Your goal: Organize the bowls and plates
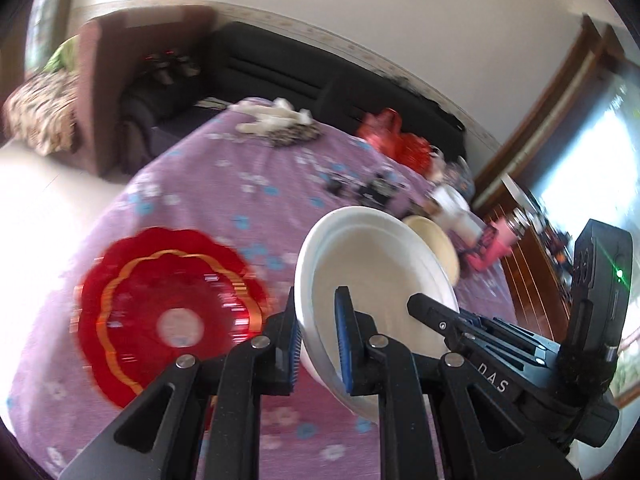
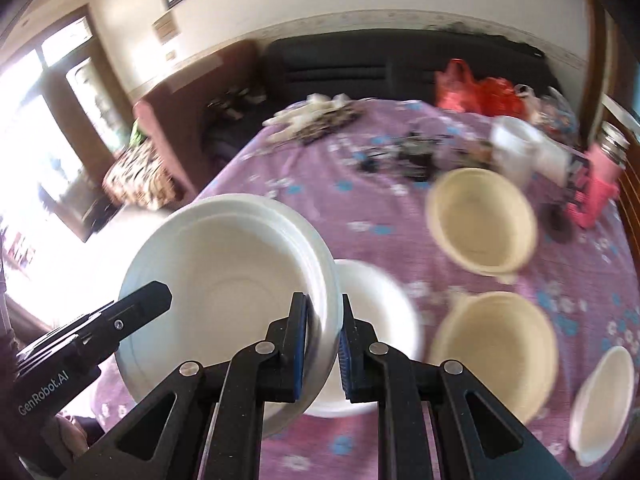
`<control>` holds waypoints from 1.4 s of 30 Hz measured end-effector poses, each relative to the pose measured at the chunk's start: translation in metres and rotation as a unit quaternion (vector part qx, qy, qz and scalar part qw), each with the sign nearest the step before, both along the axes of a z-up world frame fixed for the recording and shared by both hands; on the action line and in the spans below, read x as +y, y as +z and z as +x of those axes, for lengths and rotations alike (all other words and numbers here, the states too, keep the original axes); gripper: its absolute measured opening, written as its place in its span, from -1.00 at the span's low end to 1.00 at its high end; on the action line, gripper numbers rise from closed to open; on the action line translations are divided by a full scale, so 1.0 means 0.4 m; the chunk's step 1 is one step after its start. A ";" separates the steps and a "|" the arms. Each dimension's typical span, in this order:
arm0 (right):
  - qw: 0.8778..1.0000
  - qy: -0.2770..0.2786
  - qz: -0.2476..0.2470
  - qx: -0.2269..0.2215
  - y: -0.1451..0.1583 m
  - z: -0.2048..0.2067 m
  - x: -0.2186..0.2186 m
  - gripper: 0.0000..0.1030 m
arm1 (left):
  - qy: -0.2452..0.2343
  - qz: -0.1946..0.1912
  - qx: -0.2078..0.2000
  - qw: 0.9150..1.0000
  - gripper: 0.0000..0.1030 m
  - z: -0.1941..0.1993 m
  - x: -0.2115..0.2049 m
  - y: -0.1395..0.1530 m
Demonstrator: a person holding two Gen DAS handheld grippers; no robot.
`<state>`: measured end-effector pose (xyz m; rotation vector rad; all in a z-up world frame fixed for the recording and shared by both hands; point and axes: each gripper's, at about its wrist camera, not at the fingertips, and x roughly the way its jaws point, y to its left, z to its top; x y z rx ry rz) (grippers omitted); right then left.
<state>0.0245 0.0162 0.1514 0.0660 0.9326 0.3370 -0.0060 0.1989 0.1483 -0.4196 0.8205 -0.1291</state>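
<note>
The right gripper (image 2: pixel 323 344) at the bottom middle of the frame is clamped on the rim of a large white bowl (image 2: pixel 224 280), which tilts toward the left, while the left gripper (image 2: pixel 120 320) reaches in from the lower left over the same bowl's inside. Behind the bowl lies a white plate (image 2: pixel 380 312) on the purple flowered tablecloth (image 2: pixel 360 208). To the right are two cream bowls (image 2: pixel 482 220) (image 2: pixel 496 348), one above the other, and a small white dish (image 2: pixel 604 400) at the lower right edge.
</note>
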 end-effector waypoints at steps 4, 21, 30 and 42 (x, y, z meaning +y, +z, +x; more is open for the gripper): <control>1.000 0.028 -0.010 0.007 -0.021 -0.003 0.124 -0.69 | 0.028 -0.005 0.002 1.000 -0.71 -0.030 0.089 -0.022; 0.997 0.047 -0.017 0.050 -0.200 0.053 0.291 -0.68 | 0.082 0.004 0.050 0.995 -0.71 -0.014 0.235 -0.186; 0.997 0.042 -0.022 0.056 -0.263 0.080 0.330 -0.68 | 0.096 0.010 0.074 0.993 -0.71 0.027 0.270 -0.255; 0.997 0.035 -0.019 0.062 -0.296 0.095 0.345 -0.68 | 0.100 0.010 0.084 0.991 -0.71 0.055 0.282 -0.287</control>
